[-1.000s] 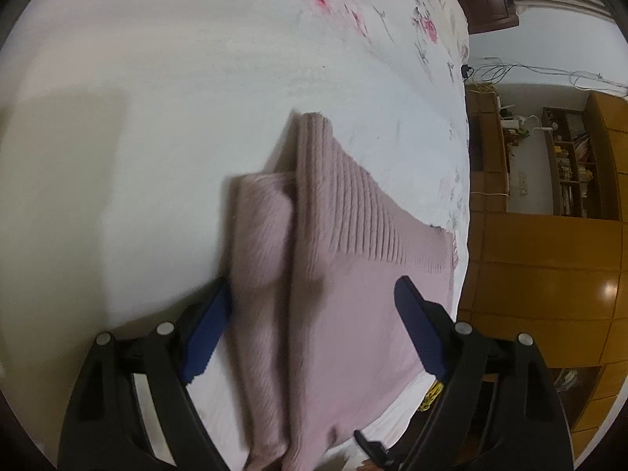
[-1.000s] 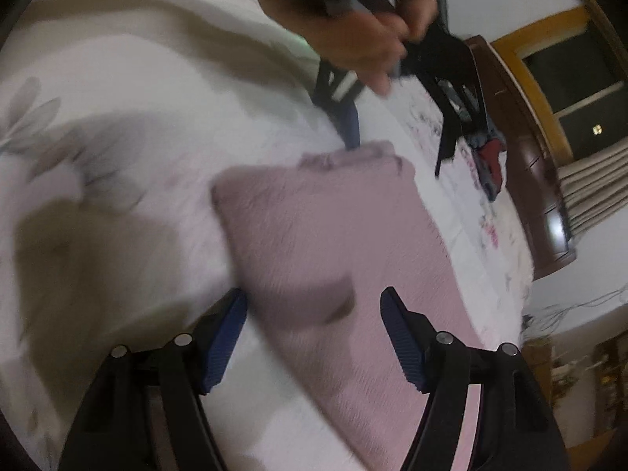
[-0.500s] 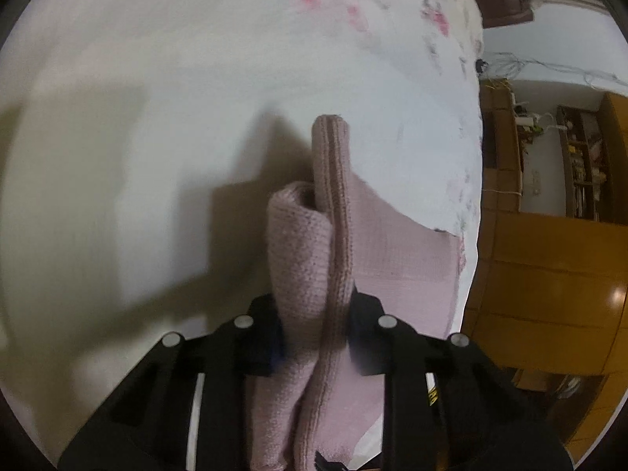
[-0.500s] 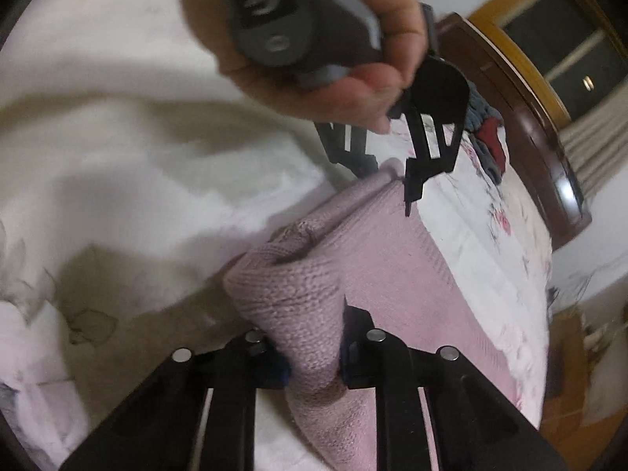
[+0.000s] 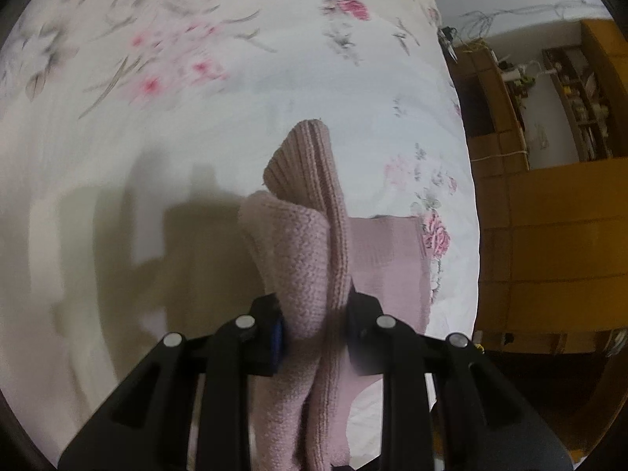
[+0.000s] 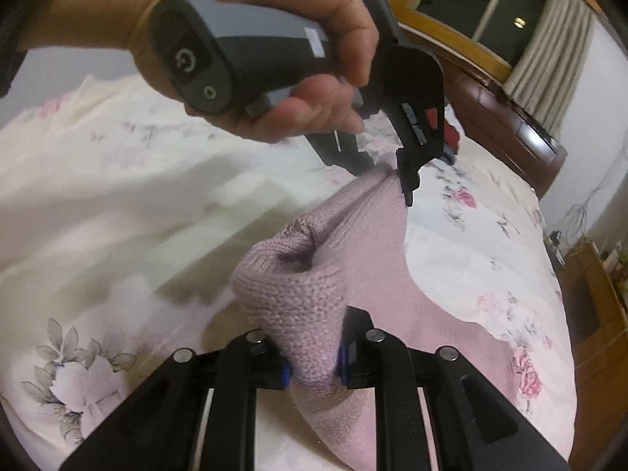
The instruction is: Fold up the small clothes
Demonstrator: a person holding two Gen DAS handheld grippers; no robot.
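My left gripper: pinching the soft pink knitted sweater — lifted
My right gripper: pinching its other corner

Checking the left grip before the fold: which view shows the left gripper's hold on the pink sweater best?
Left wrist view: the left gripper is shut on the pink sweater. Right wrist view shows it distantly, under the hand.

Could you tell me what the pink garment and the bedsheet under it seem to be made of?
Garment: a chunky knit, likely wool or acrylic yarn; visible stitch loops, a ribbed edge and a soft matte surface, bunching thickly in both grippers. Bedsheet: thin, smooth woven fabric, probably cotton or a blend; flat printed flowers, a faint sheen, shallow wrinkles.
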